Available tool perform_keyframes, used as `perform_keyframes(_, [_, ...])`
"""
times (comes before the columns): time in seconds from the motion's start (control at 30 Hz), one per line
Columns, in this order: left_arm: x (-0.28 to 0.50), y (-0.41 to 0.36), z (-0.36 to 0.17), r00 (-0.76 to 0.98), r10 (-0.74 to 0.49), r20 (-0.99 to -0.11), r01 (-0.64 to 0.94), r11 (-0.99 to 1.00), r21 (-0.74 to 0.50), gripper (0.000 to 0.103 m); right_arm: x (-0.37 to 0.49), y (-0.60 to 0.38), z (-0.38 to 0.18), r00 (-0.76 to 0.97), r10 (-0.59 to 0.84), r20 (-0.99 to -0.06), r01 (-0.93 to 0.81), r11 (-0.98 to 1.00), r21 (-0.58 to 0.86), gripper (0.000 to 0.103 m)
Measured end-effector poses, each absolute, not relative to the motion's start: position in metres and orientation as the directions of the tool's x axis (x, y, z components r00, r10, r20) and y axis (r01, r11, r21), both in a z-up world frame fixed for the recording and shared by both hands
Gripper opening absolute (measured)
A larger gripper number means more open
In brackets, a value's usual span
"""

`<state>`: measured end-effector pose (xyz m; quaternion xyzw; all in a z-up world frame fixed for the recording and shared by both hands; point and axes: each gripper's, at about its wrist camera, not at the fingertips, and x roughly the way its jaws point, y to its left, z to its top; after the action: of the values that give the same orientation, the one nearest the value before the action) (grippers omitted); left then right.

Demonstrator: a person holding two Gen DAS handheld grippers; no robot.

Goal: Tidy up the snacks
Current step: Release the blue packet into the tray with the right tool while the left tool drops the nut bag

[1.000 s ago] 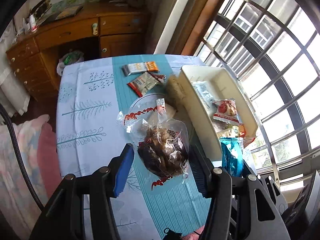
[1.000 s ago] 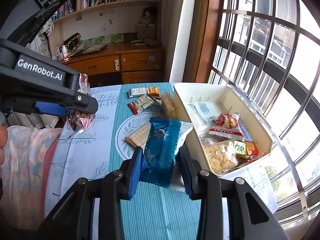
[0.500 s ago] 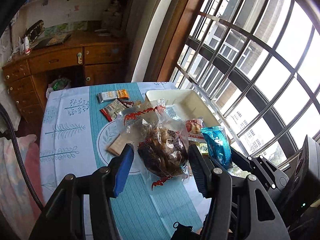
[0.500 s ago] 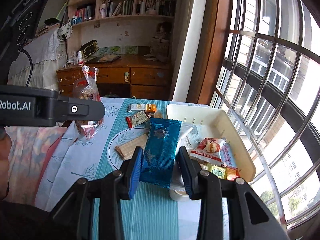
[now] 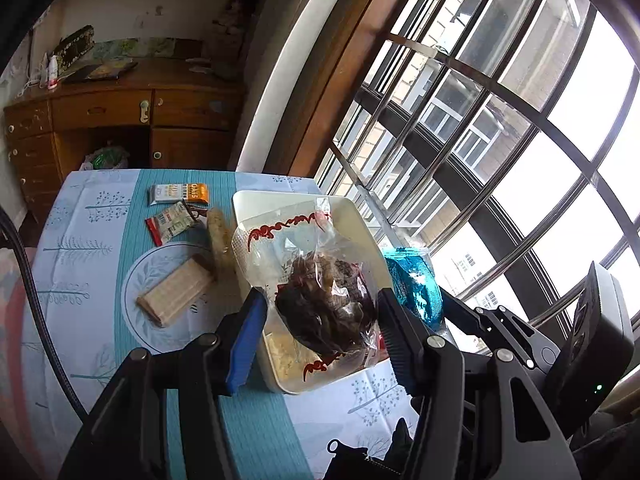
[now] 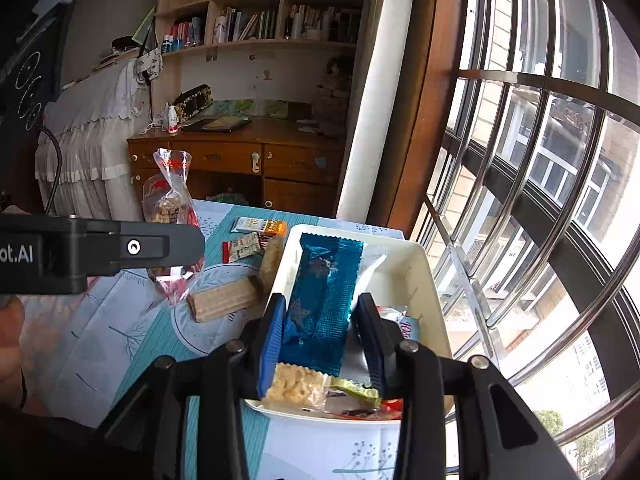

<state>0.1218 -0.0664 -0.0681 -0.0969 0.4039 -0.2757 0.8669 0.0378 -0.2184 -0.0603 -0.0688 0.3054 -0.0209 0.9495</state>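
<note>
**Both snacks carried over the bin; release pending**

The table (image 5: 92,216), under its blue-and-white cloth, now sits further from both cameras than a second ago, and the white bin (image 6: 420,276) by the window has moved from the right side of each view to directly beneath the grippers. You have lifted both hands and swung them toward the window side. This places both loads above the drop point.

Your left gripper (image 5: 320,320) is clamped on the clear bag of dark cookies (image 5: 326,308); the pads press its sides and the bag hangs over the near half of the bin. Your right gripper (image 6: 322,334) is clamped on the blue wrapper (image 6: 324,300), held upright over the bin's contents. Neither grip has altered during the carry.

Four items remain on the table, left of the bin:
- wafer block (image 5: 176,294), lying on the printed circle;
- pale long bar (image 5: 219,236), just beside the bin wall;
- red-and-white packet (image 5: 172,222);
- orange-and-white bar (image 5: 179,193), furthest away.

Judged from this layout, lower each load before opening the jaws. The bin already holds several packets, so the cookie bag may settle high or tip against the rim.
</note>
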Motion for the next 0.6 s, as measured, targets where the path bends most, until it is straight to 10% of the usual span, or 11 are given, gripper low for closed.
perform_keyframes(0.6, [0.137,-0.136,-0.088,0.502,-0.582,-0.640,0.379,0.813,-0.442,0.065,0.061,-0.296,-0.082,0.742,-0.047,-0.669,-0.050,0.991,-0.125,0.038])
